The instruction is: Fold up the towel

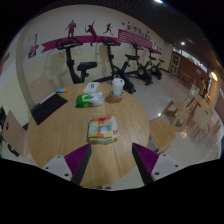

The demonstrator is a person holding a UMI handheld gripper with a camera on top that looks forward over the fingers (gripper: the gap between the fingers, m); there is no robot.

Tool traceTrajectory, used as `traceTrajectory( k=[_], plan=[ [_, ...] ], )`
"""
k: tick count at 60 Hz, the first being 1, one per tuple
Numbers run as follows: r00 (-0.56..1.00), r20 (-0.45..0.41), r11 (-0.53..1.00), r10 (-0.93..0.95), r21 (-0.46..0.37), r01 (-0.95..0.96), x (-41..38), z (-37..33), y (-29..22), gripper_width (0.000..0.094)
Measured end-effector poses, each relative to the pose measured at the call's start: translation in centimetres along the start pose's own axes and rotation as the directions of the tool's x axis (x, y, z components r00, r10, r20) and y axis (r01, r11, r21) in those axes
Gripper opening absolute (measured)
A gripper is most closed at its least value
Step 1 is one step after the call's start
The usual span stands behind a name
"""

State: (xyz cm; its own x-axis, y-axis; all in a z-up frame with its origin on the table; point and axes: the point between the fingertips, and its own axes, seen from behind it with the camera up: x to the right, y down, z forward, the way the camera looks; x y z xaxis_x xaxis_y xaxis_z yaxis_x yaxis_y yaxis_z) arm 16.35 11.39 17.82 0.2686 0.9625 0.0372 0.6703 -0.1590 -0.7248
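A folded towel (pixel 102 128) with orange and white pattern lies on the round wooden table (pixel 60 130), just beyond my fingers. My gripper (pixel 112 162) hovers above the table's near side, open and empty. Its two fingers with purple pads (pixel 76 158) stand wide apart, one to each side. A pale sheet or cloth edge (pixel 108 178) shows low between the fingers, close to the gripper; I cannot tell what it is.
A green and white packet (pixel 89 99) and a white cup (pixel 118 87) stand at the table's far side. A dark mat (pixel 47 108) lies left of the table. Exercise bikes (pixel 125 68) stand along the far wall. Chairs (pixel 180 112) are at the right.
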Motion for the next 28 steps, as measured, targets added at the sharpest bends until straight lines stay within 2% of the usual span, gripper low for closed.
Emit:
traceTrajectory(
  k=[12,28],
  plan=[
    [0.999,-0.052,0.998,-0.007,0.054,0.01,0.2,-3.2,-0.6,0.0862],
    [1.0,-0.004,0.999,0.024,0.037,-0.024,-2.2,-3.3,-0.2,0.0857]
  ],
)
